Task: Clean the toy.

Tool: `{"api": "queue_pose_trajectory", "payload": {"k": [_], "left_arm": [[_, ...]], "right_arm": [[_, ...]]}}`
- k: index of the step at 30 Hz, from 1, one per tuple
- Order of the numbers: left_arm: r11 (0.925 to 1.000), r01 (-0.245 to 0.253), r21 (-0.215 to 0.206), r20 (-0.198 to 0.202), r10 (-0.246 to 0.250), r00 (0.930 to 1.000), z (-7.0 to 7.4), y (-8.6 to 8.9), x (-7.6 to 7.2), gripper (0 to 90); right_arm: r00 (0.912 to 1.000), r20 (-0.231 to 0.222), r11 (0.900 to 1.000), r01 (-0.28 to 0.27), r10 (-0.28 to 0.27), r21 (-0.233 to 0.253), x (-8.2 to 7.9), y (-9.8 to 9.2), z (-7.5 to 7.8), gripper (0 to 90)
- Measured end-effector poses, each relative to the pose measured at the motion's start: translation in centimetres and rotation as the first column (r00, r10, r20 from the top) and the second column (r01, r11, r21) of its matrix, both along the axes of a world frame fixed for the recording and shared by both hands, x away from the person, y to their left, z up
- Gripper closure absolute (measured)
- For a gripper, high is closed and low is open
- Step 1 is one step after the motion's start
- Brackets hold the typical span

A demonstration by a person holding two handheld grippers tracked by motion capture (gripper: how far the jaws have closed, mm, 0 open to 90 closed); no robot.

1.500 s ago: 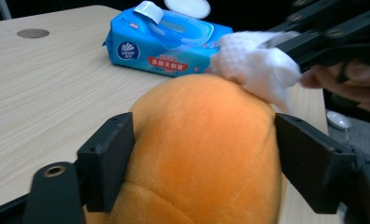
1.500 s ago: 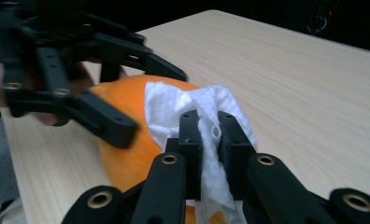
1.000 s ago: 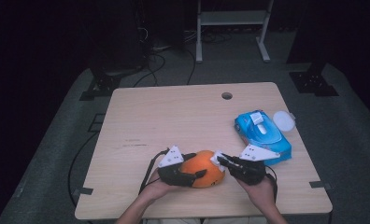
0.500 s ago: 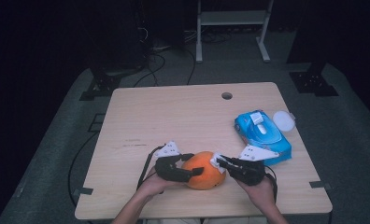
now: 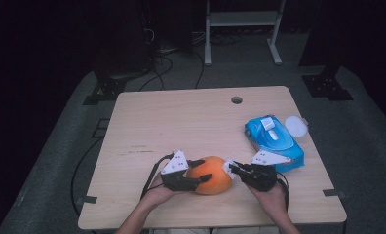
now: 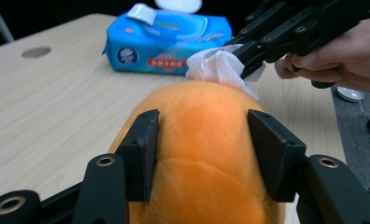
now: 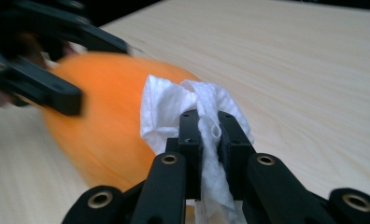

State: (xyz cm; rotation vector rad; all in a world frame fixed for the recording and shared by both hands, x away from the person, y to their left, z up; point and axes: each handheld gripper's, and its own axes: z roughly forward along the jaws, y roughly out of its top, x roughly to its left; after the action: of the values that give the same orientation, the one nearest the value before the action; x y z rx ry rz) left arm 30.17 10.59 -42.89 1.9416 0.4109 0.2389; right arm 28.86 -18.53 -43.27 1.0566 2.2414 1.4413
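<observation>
Near the counter's (image 5: 191,122) front edge, my left gripper (image 5: 193,171) has its fingers (image 6: 141,149) clamped on the orange plush ball (image 5: 211,174); my right gripper (image 7: 209,122) pinches a white wipe (image 7: 174,109) against the ball's side.

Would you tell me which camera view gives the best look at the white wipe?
The right gripper view: the white wipe sits close up, pinched between the jaws against the orange plush. The left gripper view shows it farther off, bunched on the plush. In the high view it is a small white speck.
</observation>
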Motion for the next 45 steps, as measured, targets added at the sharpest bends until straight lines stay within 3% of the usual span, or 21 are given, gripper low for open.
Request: {"api": "queue_pose_trajectory", "payload": {"k": [4,9,11,13,15,16,17,19,21,24,25,28,32,34,35,36,38,40,42,45], "left_arm": [[1.0,-0.004,-0.002,-0.011,0.004,0.9999,-0.2,0.3,0.0,44.5],[0.9999,-0.012,0.0,-0.01,0.012,0.9999,-0.4,0.2,0.2,42.5],[0.9996,-0.027,-0.01,-0.024,0.027,0.9993,0.0,0.2,0.4,34.2],[0.9969,-0.075,-0.026,-0.072,0.073,0.9948,0.6,0.2,0.7,18.4],[0.9953,-0.095,-0.023,-0.092,0.092,0.9914,0.7,0.4,0.9,14.9],[0.9953,-0.097,0.007,-0.125,0.097,0.9875,0.4,0.3,1.1,13.7],[0.9961,-0.088,0.008,-0.181,0.088,0.9796,-0.2,0.2,1.3,13.6],[0.997,-0.077,-0.007,-0.21,0.074,0.9749,-0.8,0.3,1.4,17.0],[0.998,-0.062,-0.004,-0.19,0.061,0.98,-0.6,0.3,1.3,30.4],[0.9987,-0.049,-0.011,-0.068,0.048,0.9966,-0.5,-0.2,0.6,45.0],[0.999,-0.043,-0.013,-0.039,0.042,0.9983,-0.4,-0.4,0.4,47.1],[0.9998,-0.015,-0.011,0.073,0.016,0.9972,0.1,-1.4,0.0,51.1],[0.9998,0.02,0.004,0.122,-0.021,0.9924,-0.2,-2.4,0.1,50.0],[0.9998,0.016,-0.013,0.09,-0.015,0.9958,-0.3,-2.4,0.4,42.9],[0.9996,0.008,-0.027,0.035,-0.007,0.9993,-0.3,-2.2,0.7,34.9],[0.9993,-0.002,-0.037,0.01,0.002,0.9999,-0.2,-2.0,0.8,26.2],[0.9992,-0.035,-0.019,-0.029,0.034,0.999,0.0,-1.4,0.8,18.1],[0.9988,-0.049,0.001,-0.079,0.049,0.9957,-0.1,-0.6,0.8,15.0],[0.9982,-0.06,0.007,-0.146,0.06,0.9874,-0.5,-0.2,1.1,15.0],[0.9987,-0.047,0.019,-0.173,0.05,0.9836,-1.1,0.0,1.3,16.8]], "right_arm": [[0.9986,-0.05,1.0,0.018,-0.018,0.001,0.3,-0.1,-0.9,81.1],[0.9993,0.019,0.999,-0.033,0.033,0.024,-0.8,1.2,0.8,81.0],[0.999,0.023,0.999,-0.038,0.037,0.009,-0.9,1.3,0.6,81.0],[0.9994,0.006,0.999,-0.035,0.035,0.024,-0.7,1.1,0.3,81.1],[0.9992,0.005,0.999,-0.04,0.04,0.02,-0.8,1.1,0.2,81.1],[0.9989,0.011,0.999,-0.045,0.045,0.014,-0.8,1.2,0.3,81.1],[0.9987,0.013,0.999,-0.049,0.049,0.008,-0.9,1.3,0.4,81.0],[0.9984,0.018,0.999,-0.053,0.053,-0.001,-1.0,1.4,0.5,80.9],[0.9988,0.012,0.999,-0.048,0.048,0.003,-0.9,1.4,0.5,80.9],[0.9994,0.014,0.999,-0.032,0.032,0.012,-0.8,1.1,0.7,81.0],[0.9994,0.018,1.0,-0.028,0.028,0.013,-0.7,1.0,0.8,81.0],[0.9991,0.04,0.999,-0.017,0.016,0.028,-0.9,0.6,1.4,81.0],[0.9966,0.082,1.0,-0.012,0.01,0.021,-1.1,0.5,2.2,80.9],[0.9969,0.078,1.0,-0.005,0.006,-0.003,-0.9,0.4,1.9,81.0],[0.9972,0.074,1.0,0.002,0.0,-0.025,-0.8,0.3,1.6,81.0],[0.9983,0.058,0.999,0.009,-0.007,-0.04,-0.7,0.2,1.2,81.1],[0.9996,0.028,0.999,0.008,-0.007,-0.034,-0.6,0.1,0.6,81.1],[0.9996,0.027,0.999,0.002,-0.001,-0.039,-0.7,0.3,0.7,81.1],[0.9994,0.031,0.999,-0.014,0.015,-0.04,-0.9,0.8,0.8,81.2],[0.9974,0.049,0.998,-0.051,0.053,-0.036,-1.8,1.9,1.1,81.1]]}}
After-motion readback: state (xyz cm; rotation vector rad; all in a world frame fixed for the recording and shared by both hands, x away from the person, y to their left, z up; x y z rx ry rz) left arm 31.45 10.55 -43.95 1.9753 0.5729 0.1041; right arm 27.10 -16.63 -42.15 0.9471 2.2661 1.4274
